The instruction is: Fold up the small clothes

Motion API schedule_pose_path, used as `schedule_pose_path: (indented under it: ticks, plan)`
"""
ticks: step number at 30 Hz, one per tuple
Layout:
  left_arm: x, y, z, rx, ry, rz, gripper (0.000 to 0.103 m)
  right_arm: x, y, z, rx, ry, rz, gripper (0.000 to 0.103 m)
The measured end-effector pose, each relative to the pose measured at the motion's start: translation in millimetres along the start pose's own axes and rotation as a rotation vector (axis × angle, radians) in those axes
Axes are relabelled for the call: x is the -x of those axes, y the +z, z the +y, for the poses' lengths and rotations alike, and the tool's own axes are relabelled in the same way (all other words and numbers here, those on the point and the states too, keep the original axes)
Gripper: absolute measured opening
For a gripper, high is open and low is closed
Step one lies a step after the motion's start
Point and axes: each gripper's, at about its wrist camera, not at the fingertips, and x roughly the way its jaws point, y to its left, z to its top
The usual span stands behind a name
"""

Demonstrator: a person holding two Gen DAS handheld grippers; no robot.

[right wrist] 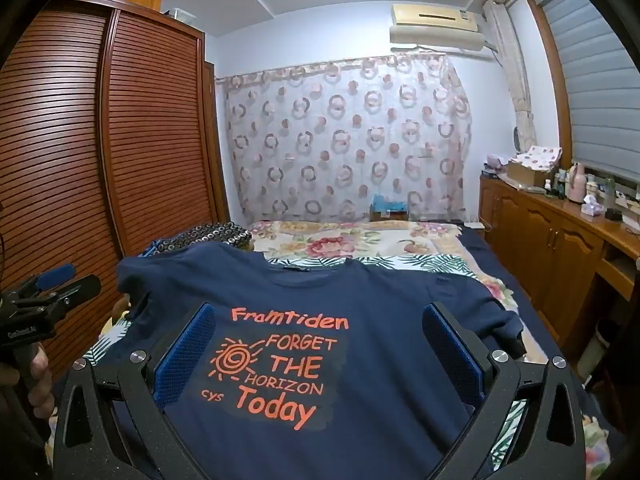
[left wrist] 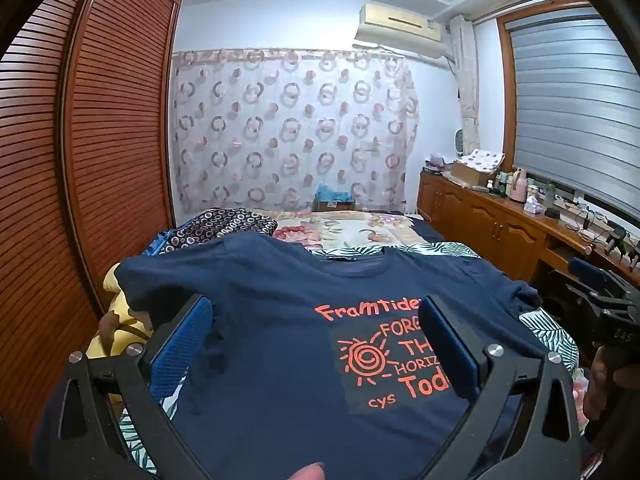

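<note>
Both tools, left (left wrist: 316, 344) and right (right wrist: 316, 344), hover wide-jawed, tilted slightly down over the T-shirt (right wrist: 360, 292).

Left wrist view: low over the bed (left wrist: 352, 228), facing its far end and the curtain (left wrist: 292, 128), close above the navy T-shirt (left wrist: 280, 340).
Right wrist view: same heading, set further right, equally close.
Shared: T-shirt, bed, curtain, wardrobe (right wrist: 100, 132), side cabinet (right wrist: 560, 240); each view catches the other gripper at its edge.
</note>
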Motion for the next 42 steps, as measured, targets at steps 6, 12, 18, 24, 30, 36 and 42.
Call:
schedule_pose_path:
  ticks: [6,12,18,24,30,36,42]
  plan:
    - [-0.5,0.0,0.0,-0.004,0.005,0.007,0.103,1.5,0.3,-1.8,-0.002,0.000,-0.005,0.103]
    - [2.4,0.4,2.1,-0.002,0.004,0.007,0.103,-0.9,-0.6,3.8,0.014,0.006,0.001,0.103]
    - [-0.2,0.4,0.1,-0.008,0.006,0.009,0.103,1.1,-0.5,4.3,0.017,0.008,-0.006,0.103]
    - [1.2,1.0,-2.1,-0.009,0.007,0.010,0.103,1.0,-0.3,4.5,0.016,0.008,-0.005,0.103]
    - [1.4,2.0,-2.2,-0.012,0.008,0.009,0.103,0.8,-0.7,5.0,0.018,0.008,-0.003,0.103]
    - [1.4,2.1,-2.8,-0.015,0.011,0.009,0.103,1.0,-0.7,4.9,0.017,0.008,-0.004,0.103]
    - [1.5,1.9,-3.5,-0.018,0.013,0.008,0.103,0.7,-0.8,5.0,0.015,0.008,-0.005,0.103]
